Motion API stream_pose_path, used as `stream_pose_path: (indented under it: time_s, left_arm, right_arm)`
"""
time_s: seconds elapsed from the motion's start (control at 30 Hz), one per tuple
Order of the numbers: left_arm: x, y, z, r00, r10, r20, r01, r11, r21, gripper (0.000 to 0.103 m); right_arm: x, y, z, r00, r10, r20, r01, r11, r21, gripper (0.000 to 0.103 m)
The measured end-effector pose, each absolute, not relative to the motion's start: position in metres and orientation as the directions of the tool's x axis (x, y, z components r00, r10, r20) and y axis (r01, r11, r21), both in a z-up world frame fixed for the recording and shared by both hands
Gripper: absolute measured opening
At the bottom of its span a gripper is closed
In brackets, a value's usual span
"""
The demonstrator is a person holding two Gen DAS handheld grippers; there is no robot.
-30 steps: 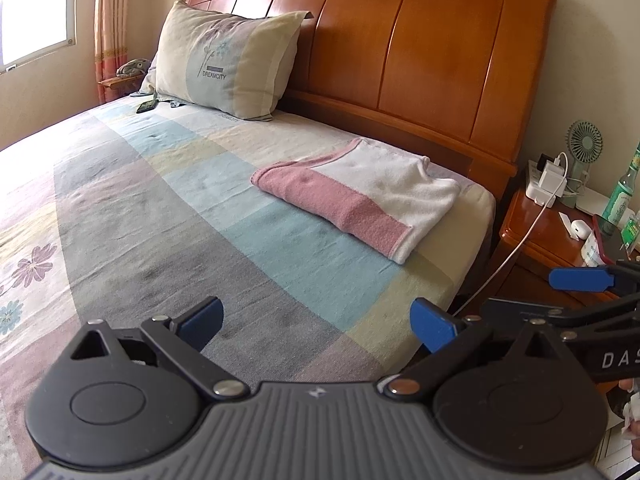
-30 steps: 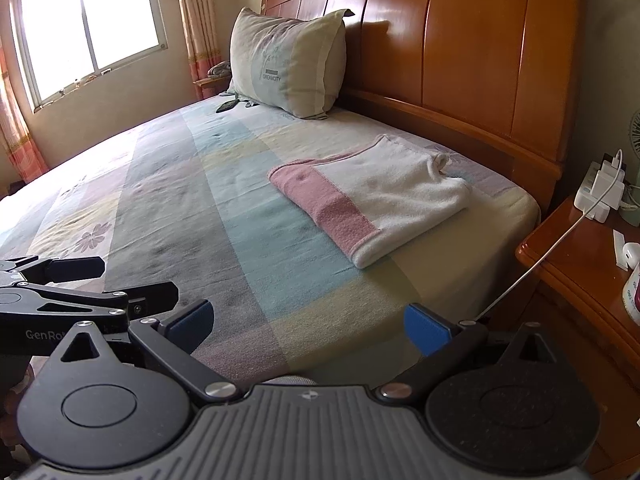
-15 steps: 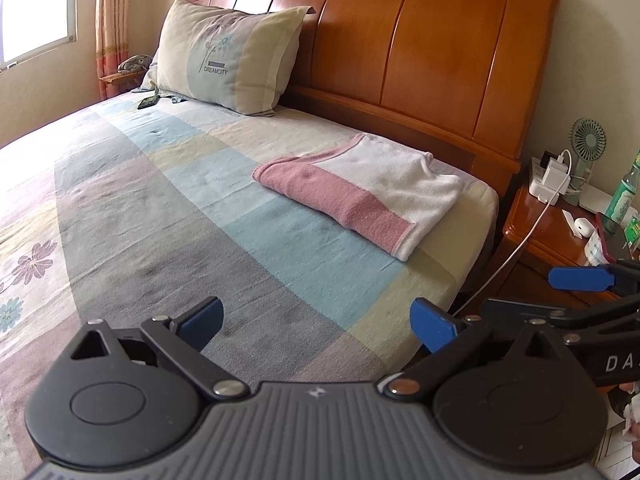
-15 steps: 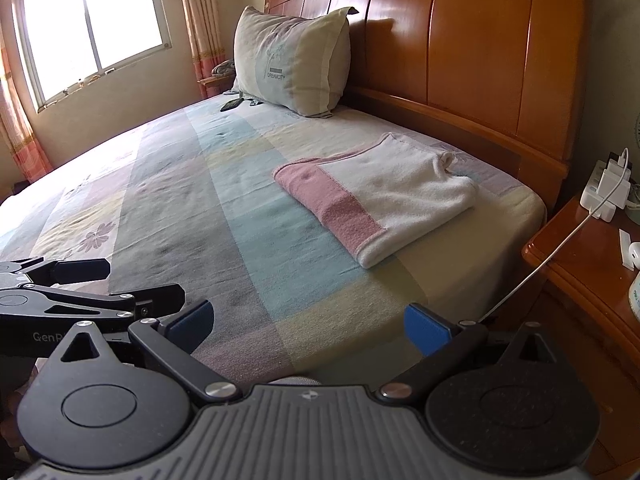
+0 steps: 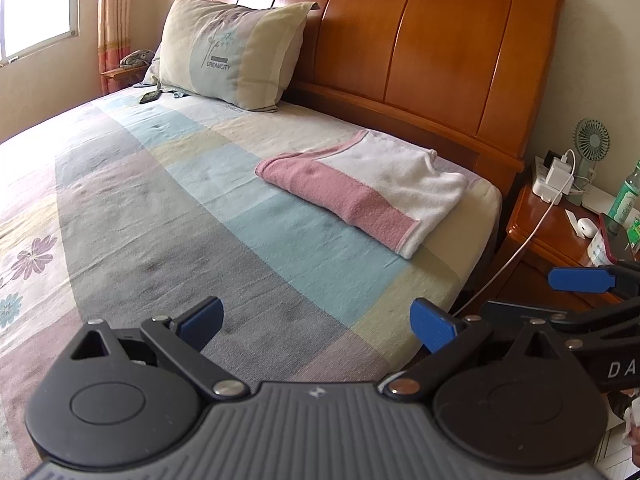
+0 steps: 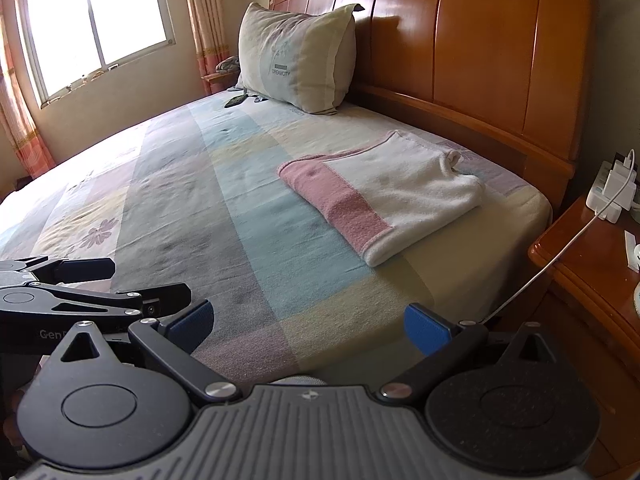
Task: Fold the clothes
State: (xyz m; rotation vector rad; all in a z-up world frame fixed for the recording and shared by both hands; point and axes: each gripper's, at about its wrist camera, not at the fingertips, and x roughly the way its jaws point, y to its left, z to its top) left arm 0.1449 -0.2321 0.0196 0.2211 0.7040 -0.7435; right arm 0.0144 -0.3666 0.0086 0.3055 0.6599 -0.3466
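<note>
— Bedroom first: what's the surface?

— Striped, flower-printed bedsheet (image 5: 248, 248) over a bed with a tall wooden headboard (image 5: 432, 60), a pillow (image 5: 228, 52) propped against it, and a window (image 6: 96, 24) on the far wall.

— And the clothing?

— One folded garment (image 5: 368, 188), white with a pink band, lies flat on the sheet near the headboard-side corner of the bed, close to the mattress edge beside the nightstand (image 5: 560, 232) (a charger, a small fan and a green bottle stand on it).

— How are the tools held?

— Both sit low at the near edge of the bed, pointing forward toward the garment and well apart from it. The left gripper (image 5: 316, 320) has its blue pads spread wide with nothing between them. The right gripper (image 6: 308, 320) is spread the same way, also empty.

— Do they see each other?

— Yes. The right one shows at the left view's right edge, the left one at the right view's left edge, so they sit side by side.
</note>
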Motion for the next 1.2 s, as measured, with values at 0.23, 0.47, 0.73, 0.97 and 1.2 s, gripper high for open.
stream_pose_path:
  time_s: [0.23, 0.47, 0.73, 0.97, 1.2]
  left_arm:
    - [0.1456, -0.2316, 0.0192, 0.523, -0.54, -0.659, 0.682, 0.729, -0.056, 0.1]
    - [0.1466, -0.2315, 0.0191, 0.525, -0.538, -0.66, 0.679, 0.732, -0.056, 0.1]
    - [0.1465, -0.2322, 0.0189, 0.527, -0.535, -0.66, 0.678, 0.733, -0.053, 0.1]
    - [0.1461, -0.2313, 0.0192, 0.529, -0.535, -0.658, 0.679, 0.732, -0.049, 0.1]
    - [0.1434, -0.2312, 0.0209, 0.541, -0.532, -0.652, 0.683, 0.73, -0.029, 0.1]
  right_arm:
    - [0.0159, -0.3651, 0.0088, 0.739, -0.21, -0.64, 0.4, 0.901, 0.166, 0.103]
    - [0.0175, -0.3645, 0.0093, 0.741, -0.206, -0.639, 0.393, 0.905, 0.164, 0.103]
    - [0.019, -0.3648, 0.0088, 0.743, -0.202, -0.638, 0.39, 0.906, 0.166, 0.103]
    - [0.0189, -0.3646, 0.0091, 0.744, -0.203, -0.637, 0.389, 0.906, 0.165, 0.103]
    - [0.0184, -0.3646, 0.0093, 0.744, -0.201, -0.638, 0.387, 0.907, 0.165, 0.103]
